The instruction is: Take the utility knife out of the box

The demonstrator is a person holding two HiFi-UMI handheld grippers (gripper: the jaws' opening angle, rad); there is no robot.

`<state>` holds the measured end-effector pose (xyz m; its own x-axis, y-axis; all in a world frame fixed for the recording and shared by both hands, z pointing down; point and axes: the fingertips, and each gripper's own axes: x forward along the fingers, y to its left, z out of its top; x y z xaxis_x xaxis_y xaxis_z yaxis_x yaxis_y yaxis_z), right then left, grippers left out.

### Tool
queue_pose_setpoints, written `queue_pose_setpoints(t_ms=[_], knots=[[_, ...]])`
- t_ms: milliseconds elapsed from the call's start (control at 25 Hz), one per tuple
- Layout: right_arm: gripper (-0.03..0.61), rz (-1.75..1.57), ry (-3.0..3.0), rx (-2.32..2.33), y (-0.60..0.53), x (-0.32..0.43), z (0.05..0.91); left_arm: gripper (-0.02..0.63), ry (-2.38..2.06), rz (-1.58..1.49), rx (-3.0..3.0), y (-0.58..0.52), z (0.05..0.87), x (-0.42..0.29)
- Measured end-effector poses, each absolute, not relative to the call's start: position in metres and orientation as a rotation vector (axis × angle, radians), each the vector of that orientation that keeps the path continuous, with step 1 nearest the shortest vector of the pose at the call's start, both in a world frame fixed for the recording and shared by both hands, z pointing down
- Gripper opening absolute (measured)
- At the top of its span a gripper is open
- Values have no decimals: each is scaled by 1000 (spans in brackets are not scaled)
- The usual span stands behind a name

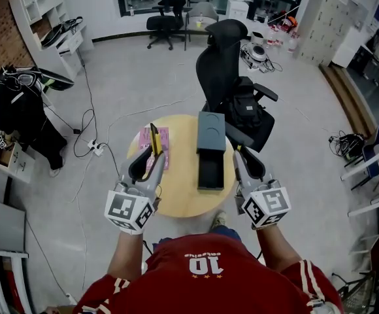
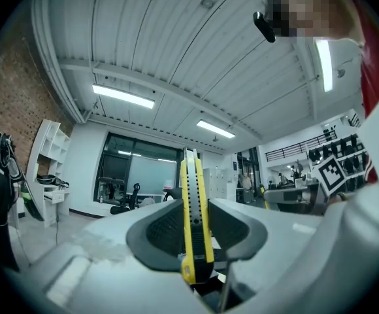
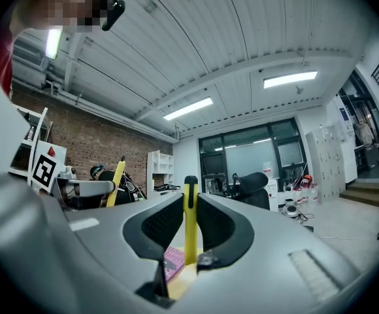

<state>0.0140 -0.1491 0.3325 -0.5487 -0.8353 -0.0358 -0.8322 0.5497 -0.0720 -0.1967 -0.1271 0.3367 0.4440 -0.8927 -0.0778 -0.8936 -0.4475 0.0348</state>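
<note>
My left gripper point(image 1: 151, 157) is shut on a yellow utility knife point(image 1: 153, 136), which sticks out past the jaws over the round wooden table point(image 1: 180, 198). In the left gripper view the knife point(image 2: 193, 188) stands upright between the pads of the left gripper point(image 2: 195, 209). The grey box point(image 1: 210, 133) lies mid-table with its dark drawer point(image 1: 210, 170) pulled out toward me. My right gripper point(image 1: 240, 154) hovers just right of the drawer. In the right gripper view it point(image 3: 190, 226) is shut on a slim yellow tool with a black tip point(image 3: 190, 198).
A pink booklet point(image 1: 163, 141) lies on the table under the left gripper. Behind the table stands a black office chair point(image 1: 225, 70) with a backpack point(image 1: 247, 113) on it. Cables and a power strip point(image 1: 97, 148) lie on the floor at left.
</note>
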Motion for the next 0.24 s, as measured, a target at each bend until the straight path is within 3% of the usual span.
queue_pose_setpoints(t_ms=[240], knots=[[66,-81,2708,-1449,-147,16,335,129,1650,146,-2660,-126,338,-194]])
